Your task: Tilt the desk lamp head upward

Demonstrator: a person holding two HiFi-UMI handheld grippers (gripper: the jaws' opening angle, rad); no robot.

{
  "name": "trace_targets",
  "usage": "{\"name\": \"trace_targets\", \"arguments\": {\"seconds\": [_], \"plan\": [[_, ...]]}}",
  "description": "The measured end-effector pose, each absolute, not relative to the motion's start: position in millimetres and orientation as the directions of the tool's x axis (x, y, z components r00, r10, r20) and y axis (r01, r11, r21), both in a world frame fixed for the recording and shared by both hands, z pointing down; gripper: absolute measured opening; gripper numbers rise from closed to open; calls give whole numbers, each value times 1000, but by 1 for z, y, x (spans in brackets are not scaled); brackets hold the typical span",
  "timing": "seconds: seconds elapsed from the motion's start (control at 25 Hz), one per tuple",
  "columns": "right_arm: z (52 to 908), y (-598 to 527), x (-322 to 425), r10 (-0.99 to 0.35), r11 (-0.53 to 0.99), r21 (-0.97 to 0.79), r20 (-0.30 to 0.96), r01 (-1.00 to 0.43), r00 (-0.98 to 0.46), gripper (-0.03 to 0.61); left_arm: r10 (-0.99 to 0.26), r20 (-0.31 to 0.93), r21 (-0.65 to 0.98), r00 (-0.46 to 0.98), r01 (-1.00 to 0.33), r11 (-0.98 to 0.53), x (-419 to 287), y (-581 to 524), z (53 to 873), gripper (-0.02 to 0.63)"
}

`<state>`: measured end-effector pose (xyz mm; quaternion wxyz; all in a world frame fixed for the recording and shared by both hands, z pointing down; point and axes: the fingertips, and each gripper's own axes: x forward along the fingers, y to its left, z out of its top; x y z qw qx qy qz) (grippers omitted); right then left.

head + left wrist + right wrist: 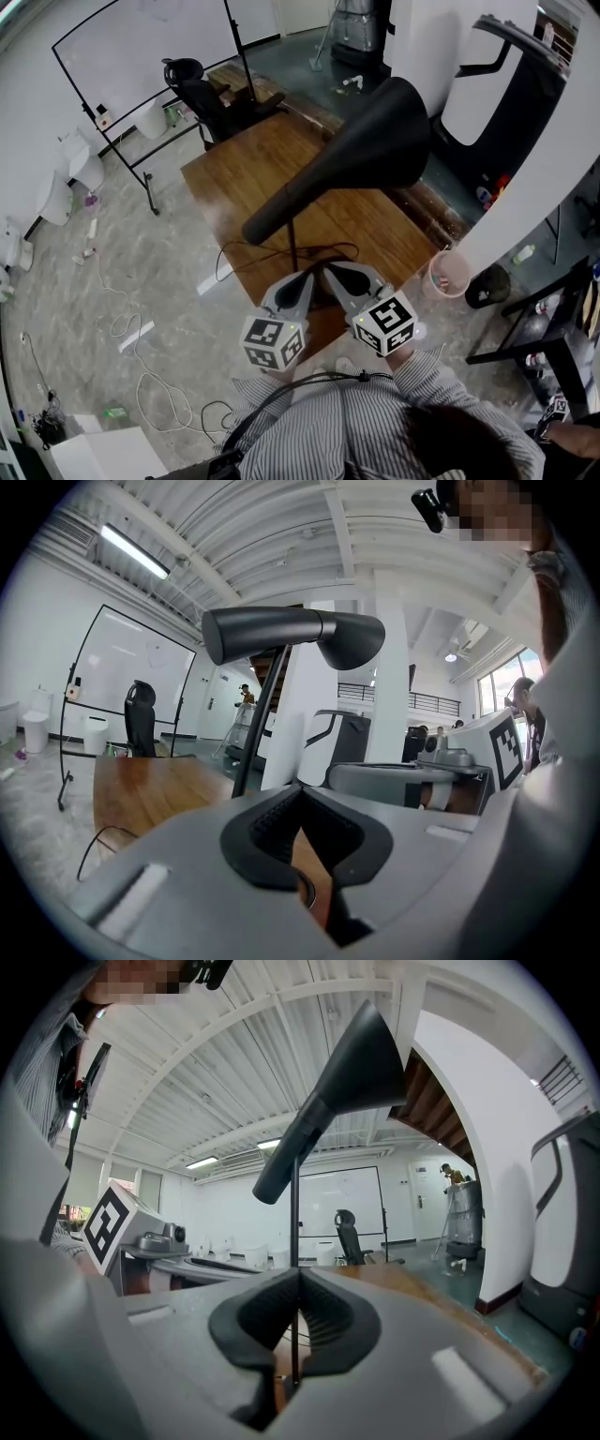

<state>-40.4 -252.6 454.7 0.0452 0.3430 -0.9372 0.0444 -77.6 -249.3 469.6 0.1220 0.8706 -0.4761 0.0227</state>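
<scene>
Lamp head (375, 141) slants high over the desk (234, 178); my left hand-held gripper (312, 276) and right hand-held gripper (326, 267), jaws pressed together, sit below it beside its pole (293, 239), at the near edge.

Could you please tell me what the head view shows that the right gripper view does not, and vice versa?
Only the head view shows the marker cube on the right gripper, the cable on the floor and the pink bin beside the table. Only the right gripper view shows the ceiling lights and a look along that gripper's shut jaws, lined up with the lamp stem. Both show the lamp head, left gripper, whiteboard and office chair.
</scene>
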Motion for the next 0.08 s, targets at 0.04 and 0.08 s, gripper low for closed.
{"name": "trace_targets", "arguments": {"seconds": [0.04,0.08], "plan": [[455,-252,-40,-639,761,-52,116,-647,-761,2,-823,156,191,546,-834,-517,-78,-250,470,6],[455,-252,-40,-638,761,-52,116,-647,-761,2,-823,156,192,546,-834,-517,-78,-250,470,6]]}}
